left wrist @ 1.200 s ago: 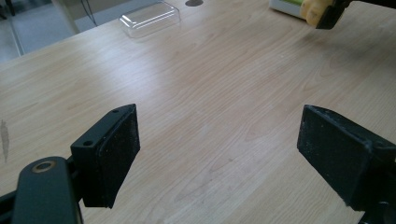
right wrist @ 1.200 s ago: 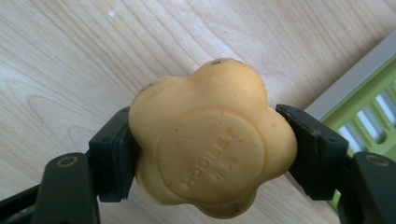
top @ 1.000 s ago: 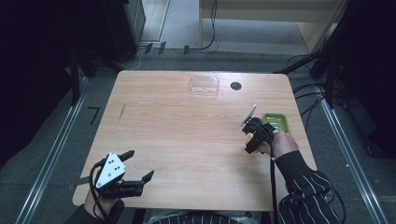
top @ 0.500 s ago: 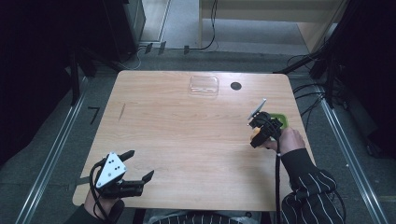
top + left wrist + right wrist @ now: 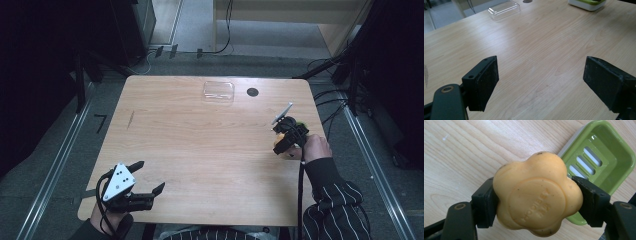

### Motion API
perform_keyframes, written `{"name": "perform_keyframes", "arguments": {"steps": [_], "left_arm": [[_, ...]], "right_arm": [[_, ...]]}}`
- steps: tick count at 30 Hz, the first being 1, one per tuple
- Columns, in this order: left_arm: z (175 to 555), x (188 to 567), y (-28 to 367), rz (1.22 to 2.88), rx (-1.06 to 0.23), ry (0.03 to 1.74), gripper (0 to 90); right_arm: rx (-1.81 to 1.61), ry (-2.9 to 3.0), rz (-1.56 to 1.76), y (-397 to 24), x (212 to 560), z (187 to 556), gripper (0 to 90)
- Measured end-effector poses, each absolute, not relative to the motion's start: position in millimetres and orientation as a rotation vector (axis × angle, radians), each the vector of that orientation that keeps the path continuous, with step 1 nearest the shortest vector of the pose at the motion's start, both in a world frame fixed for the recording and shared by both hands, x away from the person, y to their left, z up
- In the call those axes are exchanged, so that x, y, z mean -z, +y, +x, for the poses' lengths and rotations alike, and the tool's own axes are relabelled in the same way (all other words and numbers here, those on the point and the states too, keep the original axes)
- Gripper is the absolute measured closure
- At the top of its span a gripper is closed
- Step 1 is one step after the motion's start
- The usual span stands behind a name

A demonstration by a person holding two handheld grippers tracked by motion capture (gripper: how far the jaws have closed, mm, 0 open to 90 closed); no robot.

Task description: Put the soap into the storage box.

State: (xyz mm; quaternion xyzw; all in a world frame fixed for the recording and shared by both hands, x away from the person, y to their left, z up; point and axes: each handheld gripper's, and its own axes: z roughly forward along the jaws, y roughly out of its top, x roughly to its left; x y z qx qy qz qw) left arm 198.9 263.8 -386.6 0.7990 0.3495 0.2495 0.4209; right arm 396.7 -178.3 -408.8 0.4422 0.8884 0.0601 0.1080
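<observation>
Right gripper view looks along the two black jaws of the right gripper (image 5: 534, 202), which are clamped on the sides of a flower-shaped orange soap (image 5: 536, 195) with embossed lettering on its round face. Just behind the soap lies a green soap dish (image 5: 609, 157) with slotted drainage holes and a pale underside, resting on the light wooden worktop (image 5: 461, 152); the soap sits over the dish's near corner, and whether it touches the dish cannot be told. From the high view the same gripper (image 5: 281, 131) sits near the right edge of the worktop (image 5: 200, 145), held by a hand in a striped sleeve (image 5: 330, 200); there the soap is only a small orange spot and the dish a sliver of green behind the gripper. That view also shows a clear plastic lid (image 5: 218, 92) and a small dark disc (image 5: 252, 92) near the far edge. At the near left corner the left gripper (image 5: 148, 176) is held low with its jaws wide apart and nothing between them. Left gripper view confirms this: bare wood shows between its pads (image 5: 486, 82), with the clear lid (image 5: 503, 9) far ahead and the green dish (image 5: 587, 3) at the top edge.
</observation>
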Motion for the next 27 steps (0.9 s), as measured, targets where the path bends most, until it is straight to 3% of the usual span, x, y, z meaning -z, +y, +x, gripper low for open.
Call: {"name": "perform_keyframes", "arguments": {"steps": [27], "left_arm": [[200.4,386.8,262.2,2.003,-0.622,0.872,13.6]], "right_arm": [[-0.245,2.498,1.431,-204.2,411.8,411.9,27.7]]}}
